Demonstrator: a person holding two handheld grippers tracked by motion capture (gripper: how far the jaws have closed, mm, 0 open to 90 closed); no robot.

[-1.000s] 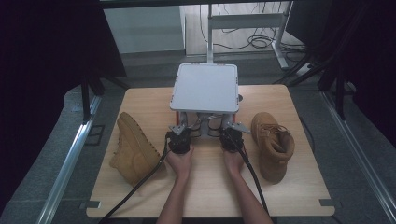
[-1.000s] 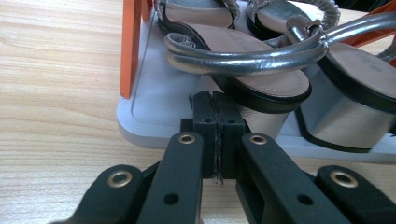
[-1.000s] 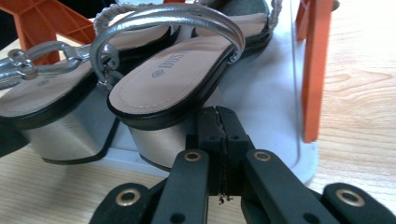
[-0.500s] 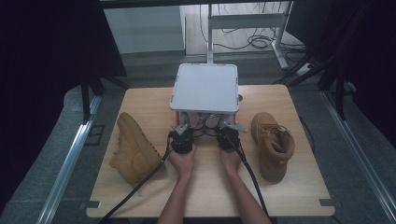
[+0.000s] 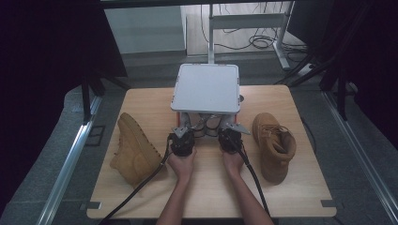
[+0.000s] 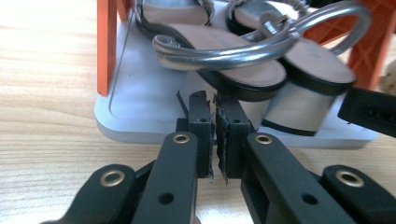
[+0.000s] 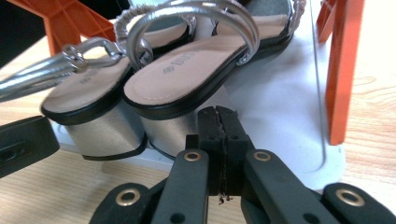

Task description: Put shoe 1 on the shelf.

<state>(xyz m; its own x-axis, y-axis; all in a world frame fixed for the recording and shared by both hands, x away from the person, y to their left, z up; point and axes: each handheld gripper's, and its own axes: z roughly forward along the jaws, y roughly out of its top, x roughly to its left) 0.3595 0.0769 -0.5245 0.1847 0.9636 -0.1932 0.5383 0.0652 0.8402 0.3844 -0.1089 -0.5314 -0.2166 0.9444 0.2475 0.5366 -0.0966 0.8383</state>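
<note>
A pair of silver block-heeled sandals (image 6: pixel 224 77) (image 7: pixel 187 70) lies on the lower white shelf (image 6: pixel 140 107) of a small rack with orange legs and a white top (image 5: pixel 206 88). Both grippers are held at the rack's front edge, pointing under the top. My left gripper (image 5: pixel 187 125) (image 6: pixel 215 100) is all but shut: its jaws have just been opening to a hairline slit, with nothing between them, just short of a sandal's heel. My right gripper (image 5: pixel 224 124) (image 7: pixel 217 114) is shut on nothing, its tips close before the other sandal's heel.
One tan boot (image 5: pixel 136 150) lies on its side at the table's left. Its mate (image 5: pixel 274 145) stands upright at the right. The wooden table (image 5: pixel 206 192) is bare in front of the hands. Black cables trail back from both grippers.
The left gripper has edged slightly toward the rack. The right gripper, the boots and the rack have stayed put.
</note>
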